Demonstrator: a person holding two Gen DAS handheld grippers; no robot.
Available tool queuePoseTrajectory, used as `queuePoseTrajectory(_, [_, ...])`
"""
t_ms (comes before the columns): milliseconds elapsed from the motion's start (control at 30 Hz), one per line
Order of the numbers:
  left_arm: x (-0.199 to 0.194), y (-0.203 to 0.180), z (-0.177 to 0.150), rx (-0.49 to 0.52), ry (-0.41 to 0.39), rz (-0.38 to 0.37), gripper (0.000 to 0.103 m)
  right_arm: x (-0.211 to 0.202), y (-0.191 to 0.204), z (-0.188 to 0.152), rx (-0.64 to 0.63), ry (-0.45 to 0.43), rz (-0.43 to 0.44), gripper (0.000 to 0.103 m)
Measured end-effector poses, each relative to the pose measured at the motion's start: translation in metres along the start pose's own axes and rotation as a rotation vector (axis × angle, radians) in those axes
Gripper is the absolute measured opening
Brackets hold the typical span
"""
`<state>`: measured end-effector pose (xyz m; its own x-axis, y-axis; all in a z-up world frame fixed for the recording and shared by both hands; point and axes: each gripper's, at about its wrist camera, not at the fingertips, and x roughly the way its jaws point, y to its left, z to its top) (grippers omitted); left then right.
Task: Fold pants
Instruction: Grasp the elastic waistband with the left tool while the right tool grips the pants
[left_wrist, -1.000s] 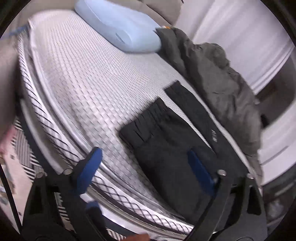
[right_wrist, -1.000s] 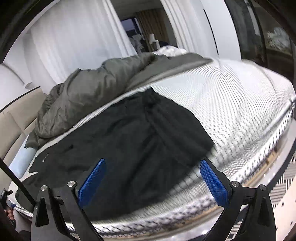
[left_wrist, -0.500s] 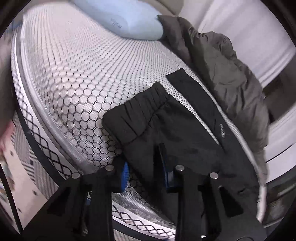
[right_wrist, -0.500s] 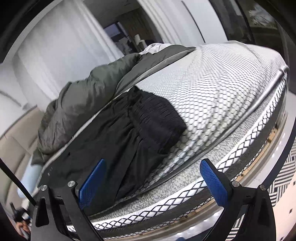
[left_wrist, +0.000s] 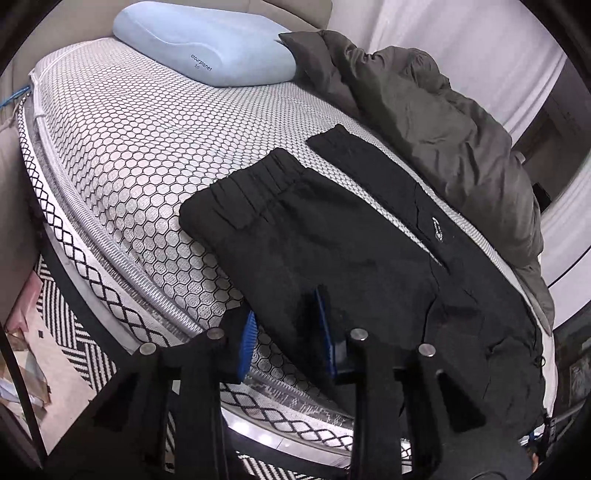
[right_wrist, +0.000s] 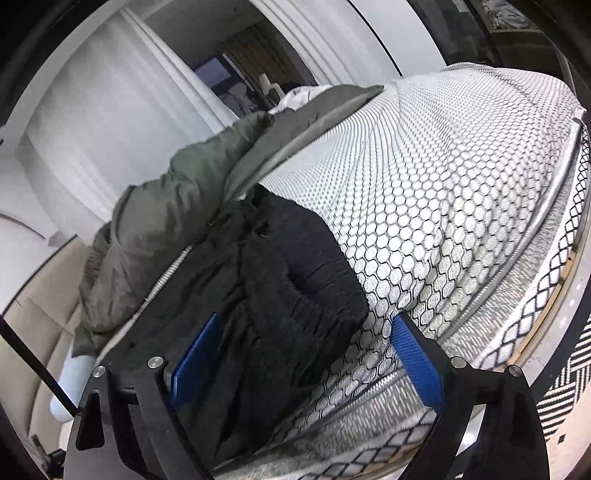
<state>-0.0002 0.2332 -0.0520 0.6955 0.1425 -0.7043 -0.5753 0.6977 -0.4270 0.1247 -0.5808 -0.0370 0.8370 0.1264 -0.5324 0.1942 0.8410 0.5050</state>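
1. Handling call: black pants look like soft, light fabric, limp, with no stiffness. They will sag and drag if lifted from one point, so I'd take them at two spread points along the near edge
2. Best holds, I judge: the ribbed waistband corner at the right hand, and the near leg's side seam at the left hand. Thick gathered parts should slip less than the plain cloth
3. Pants lie flat on the honeycomb-pattern bed, close to its near edge and beside a grey duvet
4. Long axis runs along the bed edge, with the leg ends toward the blue pillow and the waist toward the other end. Legs splay apart with a strip of mattress between them
5. Left gripper: fingers have just closed to a narrow gap. The near leg's edge sits between them but doesn't look pinched
6. Right gripper: fingers wide, just started closing, straddling the waistband corner with no squeeze yet
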Motion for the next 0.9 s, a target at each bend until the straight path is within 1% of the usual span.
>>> queuePoseTrajectory(100, [0.005, 0.002, 0.001, -0.035, -0.002, -0.01, 0.024, -0.003, 0.011, -0.004, -0.045, -0.014, -0.014, 0.09])
queuePoseTrajectory(167, [0.005, 0.001, 0.002, -0.03, -0.008, -0.007, 0.025, -0.011, 0.017, -0.007, -0.081, -0.027, -0.019, 0.086])
queuePoseTrajectory(233, [0.005, -0.003, 0.002, -0.02, -0.023, -0.005, 0.025, -0.019, 0.021, -0.008, -0.119, -0.045, -0.006, 0.086])
queuePoseTrajectory(300, [0.004, -0.007, 0.001, -0.018, -0.036, 0.0, 0.025, -0.021, 0.021, -0.005, -0.13, -0.053, 0.028, 0.086])
queuePoseTrajectory(367, [0.002, -0.009, 0.001, -0.032, -0.062, -0.014, 0.025, -0.017, 0.018, -0.001, -0.122, -0.052, 0.023, 0.086])
queuePoseTrajectory(433, [0.005, -0.011, 0.0, -0.019, -0.05, -0.001, 0.025, -0.009, 0.014, 0.003, -0.093, -0.044, 0.042, 0.085])
queuePoseTrajectory(467, [0.009, -0.011, -0.001, -0.018, -0.034, -0.001, 0.025, -0.004, 0.012, 0.004, -0.07, -0.032, 0.054, 0.078])
queuePoseTrajectory(500, [0.015, -0.009, -0.002, -0.033, -0.001, -0.019, 0.025, -0.001, 0.011, 0.003, -0.051, -0.028, 0.072, 0.077])
queuePoseTrajectory(533, [0.018, -0.007, -0.002, -0.049, 0.013, -0.031, 0.025, 0.0, 0.012, 0.001, -0.04, -0.029, 0.103, 0.076])
queuePoseTrajectory(567, [0.019, -0.004, -0.001, -0.065, 0.015, -0.044, 0.025, 0.001, 0.015, -0.002, -0.036, -0.031, 0.131, 0.072])
queuePoseTrajectory(600, [0.02, -0.002, -0.001, -0.082, 0.014, -0.06, 0.025, 0.002, 0.015, -0.005, -0.032, -0.023, 0.153, 0.066])
queuePoseTrajectory(633, [0.021, -0.001, 0.001, -0.089, 0.015, -0.066, 0.025, 0.005, 0.015, -0.008, -0.017, -0.005, 0.185, 0.058])
queuePoseTrajectory(700, [0.026, 0.0, 0.006, -0.097, 0.013, -0.07, 0.025, 0.009, 0.009, -0.012, 0.047, 0.014, 0.258, 0.051])
queuePoseTrajectory(733, [0.028, 0.0, 0.009, -0.103, 0.008, -0.065, 0.024, 0.011, 0.006, -0.013, 0.074, 0.018, 0.279, 0.038])
queuePoseTrajectory(767, [0.03, -0.001, 0.012, -0.109, -0.001, -0.056, 0.02, 0.013, 0.004, -0.011, 0.091, 0.022, 0.271, 0.026])
queuePoseTrajectory(800, [0.03, -0.003, 0.015, -0.109, -0.014, -0.046, 0.015, 0.014, 0.003, -0.009, 0.096, 0.03, 0.258, 0.024])
queuePoseTrajectory(833, [0.031, -0.004, 0.018, -0.102, -0.025, -0.033, 0.006, 0.015, 0.003, -0.007, 0.096, 0.037, 0.258, 0.02])
queuePoseTrajectory(900, [0.03, -0.007, 0.021, -0.09, -0.037, -0.03, 0.002, 0.012, 0.004, -0.002, 0.088, 0.027, 0.239, 0.017])
